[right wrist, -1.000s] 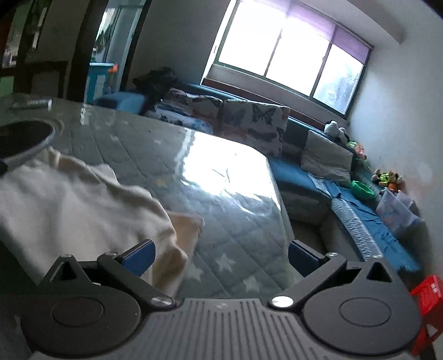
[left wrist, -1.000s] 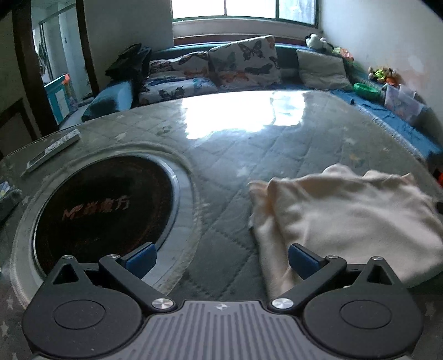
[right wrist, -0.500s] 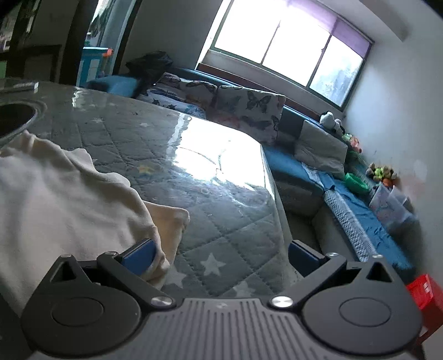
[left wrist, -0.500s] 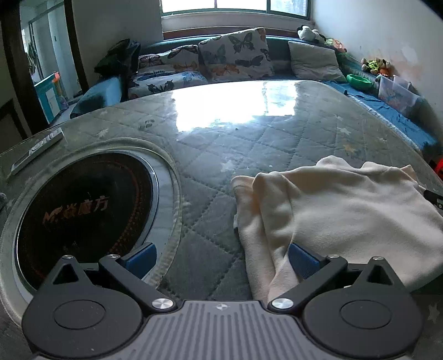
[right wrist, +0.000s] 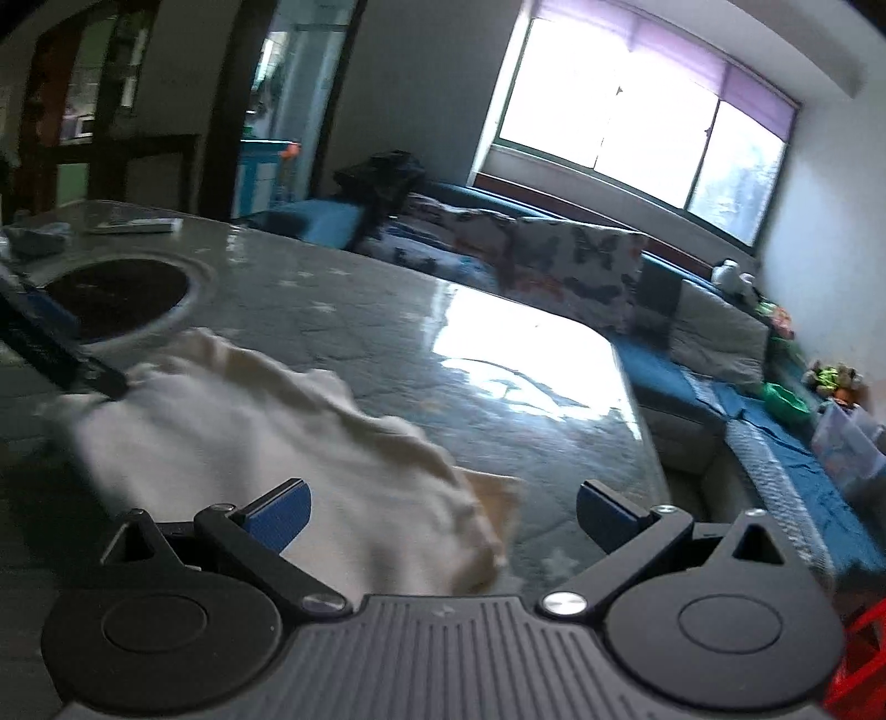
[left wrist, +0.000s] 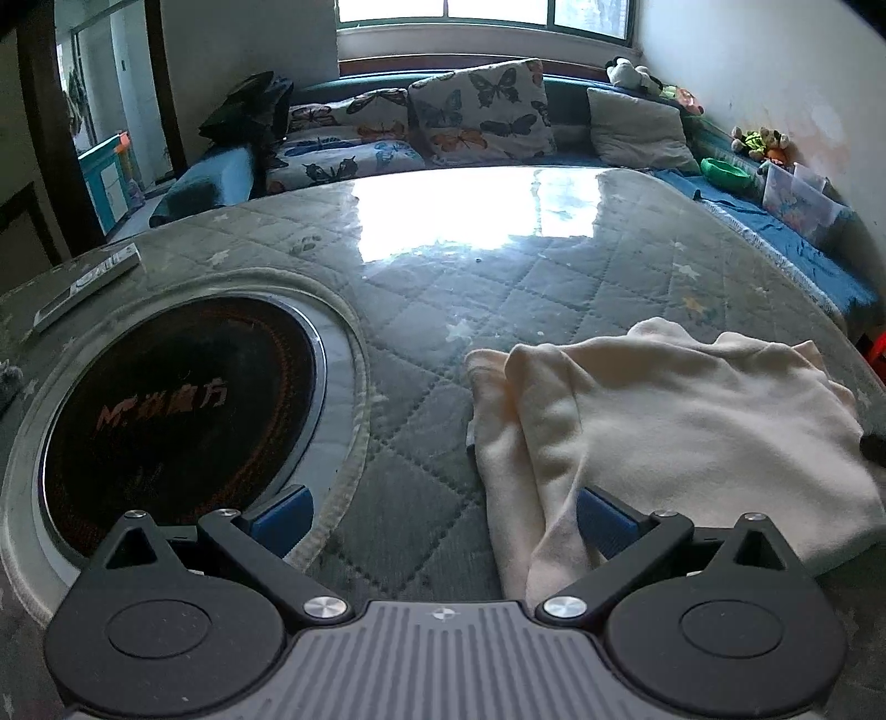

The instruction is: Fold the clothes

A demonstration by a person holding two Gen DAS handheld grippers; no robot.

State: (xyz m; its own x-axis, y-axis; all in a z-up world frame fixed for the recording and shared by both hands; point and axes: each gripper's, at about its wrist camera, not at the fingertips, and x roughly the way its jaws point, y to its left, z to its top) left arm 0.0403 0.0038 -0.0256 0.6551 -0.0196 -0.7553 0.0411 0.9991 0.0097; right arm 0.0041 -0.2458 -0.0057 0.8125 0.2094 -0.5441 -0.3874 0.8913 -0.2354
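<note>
A: Left wrist view, nearest first: the left gripper (left wrist: 440, 515) has its blue-padded fingers (left wrist: 279, 518) spread wide apart, holding nothing. The finger at 4 o'clock sits at the near left corner of the cream garment (left wrist: 664, 432), though I cannot tell whether it touches the cloth.

B: And where does the garment lie?

A: Folded, flat on the desk (left wrist: 421, 343), toward 3 o'clock. A narrower layer shows along its left edge, under the top fold. At 9 o'clock a round black panel (left wrist: 177, 415) is set into the desk, orange lettering on it. Farther, at 10 o'clock, a slim grey remote-like bar (left wrist: 88, 279) lies near the desk's edge. Beyond the desk, at 12 o'clock, butterfly cushions (left wrist: 476, 119) lean on a blue sofa (left wrist: 221, 177) below a window (left wrist: 482, 11).

B: Right wrist view?

A: Blurred. The right gripper (right wrist: 440, 515) is likewise spread wide, empty. Its finger at 8 o'clock hangs over the garment's (right wrist: 277, 443) near right part; the other is over bare desk (right wrist: 554, 410). At 9 o'clock the left gripper's dark finger (right wrist: 61, 354) meets the garment's far left corner. Past it, the black panel (right wrist: 119, 296), then the sofa (right wrist: 681, 382) and bright window (right wrist: 637, 127) from 12 to 2 o'clock.
</note>
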